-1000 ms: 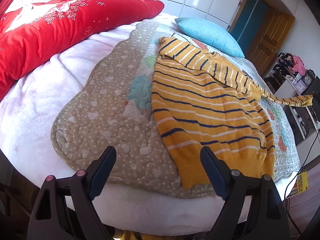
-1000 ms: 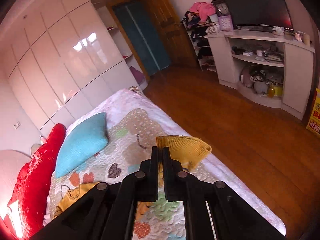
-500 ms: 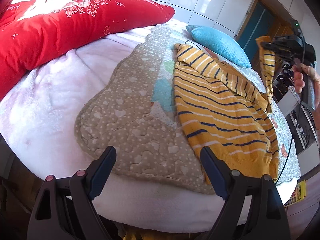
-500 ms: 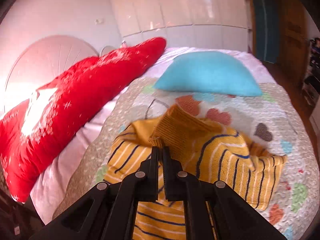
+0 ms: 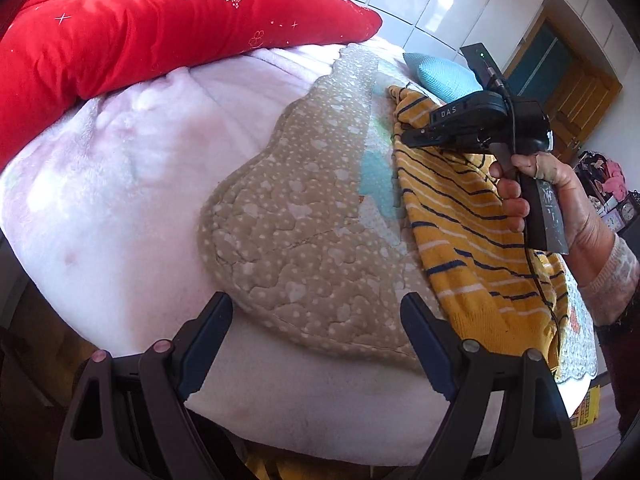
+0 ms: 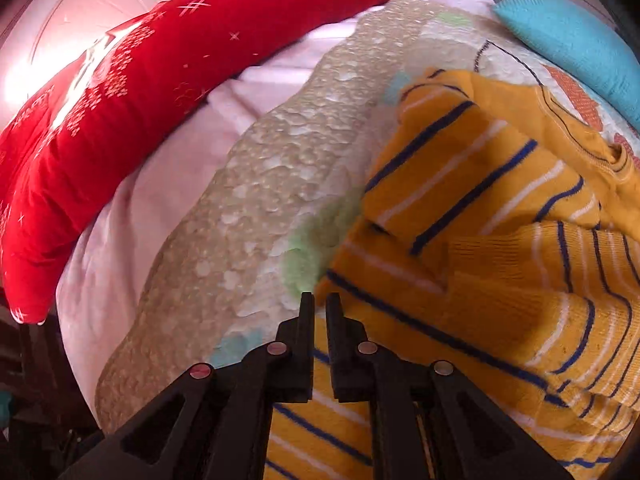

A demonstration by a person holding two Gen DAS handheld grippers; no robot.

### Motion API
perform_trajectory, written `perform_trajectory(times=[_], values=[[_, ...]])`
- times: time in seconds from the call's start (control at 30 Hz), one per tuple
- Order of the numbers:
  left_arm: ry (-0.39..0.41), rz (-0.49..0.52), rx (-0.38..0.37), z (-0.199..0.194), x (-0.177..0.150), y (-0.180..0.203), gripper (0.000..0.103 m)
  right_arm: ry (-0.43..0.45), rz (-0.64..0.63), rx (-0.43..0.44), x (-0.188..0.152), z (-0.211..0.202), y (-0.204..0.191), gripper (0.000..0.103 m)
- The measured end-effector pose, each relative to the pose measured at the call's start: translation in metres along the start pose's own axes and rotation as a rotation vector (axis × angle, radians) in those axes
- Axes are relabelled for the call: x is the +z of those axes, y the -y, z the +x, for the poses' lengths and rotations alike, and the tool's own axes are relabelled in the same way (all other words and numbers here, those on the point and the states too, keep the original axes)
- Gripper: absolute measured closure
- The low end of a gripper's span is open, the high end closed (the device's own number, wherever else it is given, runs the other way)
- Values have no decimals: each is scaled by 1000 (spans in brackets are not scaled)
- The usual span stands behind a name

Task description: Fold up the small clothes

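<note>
A yellow sweater (image 5: 452, 216) with navy and white stripes lies flat on a quilted mat on the bed. In the right wrist view one sleeve (image 6: 520, 280) is folded across the sweater (image 6: 460, 184) body, its ribbed cuff lying loose. My right gripper (image 6: 318, 304) hovers at the sweater's left edge. Its jaws are opening, a narrow gap with nothing between them. In the left wrist view the right gripper (image 5: 408, 138) is held by a hand over the sweater's upper part. My left gripper (image 5: 316, 320) stands open above the mat's near edge, left of the hem, holding nothing.
The beige quilted mat (image 5: 300, 220) lies on a pink blanket (image 5: 120, 160). A long red pillow (image 5: 160, 28) runs along the far left side, and a blue cushion (image 5: 440, 74) sits beyond the sweater. The bed's near edge drops off below my left gripper.
My right gripper swung from beyond the bed's side across the sweater with the sleeve cuff in it. The sleeve now lies on the body and the jaws have parted slightly. My left gripper shifted left.
</note>
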State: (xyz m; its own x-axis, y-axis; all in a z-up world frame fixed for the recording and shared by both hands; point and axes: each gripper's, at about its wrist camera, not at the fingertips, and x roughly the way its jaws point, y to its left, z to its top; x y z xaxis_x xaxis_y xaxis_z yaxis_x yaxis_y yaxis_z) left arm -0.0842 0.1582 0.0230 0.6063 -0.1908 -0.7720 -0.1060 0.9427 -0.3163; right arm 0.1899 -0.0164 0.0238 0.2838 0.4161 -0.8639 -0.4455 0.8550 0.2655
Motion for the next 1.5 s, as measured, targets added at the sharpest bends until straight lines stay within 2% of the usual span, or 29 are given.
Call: perform_trajectory(times=[0.07, 0.13, 0.23, 0.3, 0.33, 0.5, 0.57, 0.63, 0.7, 0.73, 0.77, 0.8, 0.93, 1.07, 1.13, 1.23, 1.3, 1.33, 1.4, 1.47, 1.5], values=[[7, 9, -4, -4, 1, 3, 18, 36, -33, 28, -7, -21, -10, 92], [18, 26, -1, -7, 2, 6, 18, 88, -32, 3, -13, -48, -3, 82], [27, 23, -2, -8, 5, 7, 18, 164, 3, -134, -17, -85, 25, 70], [25, 8, -15, -6, 7, 8, 18, 180, 7, -220, -15, -99, 42, 61], [24, 3, -24, -4, 7, 9, 18, 178, 15, -233, -16, -102, 50, 59], [4, 28, -54, 3, 9, 22, 18, 156, 4, -242, -8, -88, 54, 45], [7, 47, -52, 2, 7, 25, 18, 131, -54, -251, -8, -70, 42, 44], [11, 55, -43, 1, 6, 25, 18, 102, -134, -308, -8, -49, 31, 44], [8, 49, -41, 2, 5, 21, 18, 87, -214, -412, -10, -30, 22, 47], [6, 42, -41, 3, 5, 18, 18, 72, -231, -463, -10, -23, 22, 60], [5, 34, -43, 4, 6, 15, 18, 59, -216, -473, -9, -21, 26, 96], [5, 25, -46, 5, 6, 12, 18, 62, -169, -440, -6, -26, 32, 96], [11, 19, -57, 9, 8, 7, 18, 198, 33, -300, 8, -77, 56, 96], [19, 15, -69, 12, 11, 10, 18, 339, 193, -259, 29, -113, 65, 96], [18, 6, -75, 12, 12, 10, 18, 311, 225, -232, 37, -100, 64, 95], [14, 9, -72, 11, 10, 13, 18, 171, 207, -236, 35, -49, 51, 89], [12, 16, -64, 8, 8, 15, 18, 52, 193, -196, 23, -12, 43, 74], [11, 16, -61, 6, 8, 16, 18, 22, 195, -154, 16, -2, 41, 72], [15, 19, -58, 1, 7, 17, 18, 60, 176, -123, 4, -10, 34, 71], [25, 28, -54, -5, 7, 19, 18, 68, 172, -17, -8, -31, 35, 69], [29, 33, -54, -7, 8, 21, 18, 76, 172, 2, -16, -45, 38, 65]])
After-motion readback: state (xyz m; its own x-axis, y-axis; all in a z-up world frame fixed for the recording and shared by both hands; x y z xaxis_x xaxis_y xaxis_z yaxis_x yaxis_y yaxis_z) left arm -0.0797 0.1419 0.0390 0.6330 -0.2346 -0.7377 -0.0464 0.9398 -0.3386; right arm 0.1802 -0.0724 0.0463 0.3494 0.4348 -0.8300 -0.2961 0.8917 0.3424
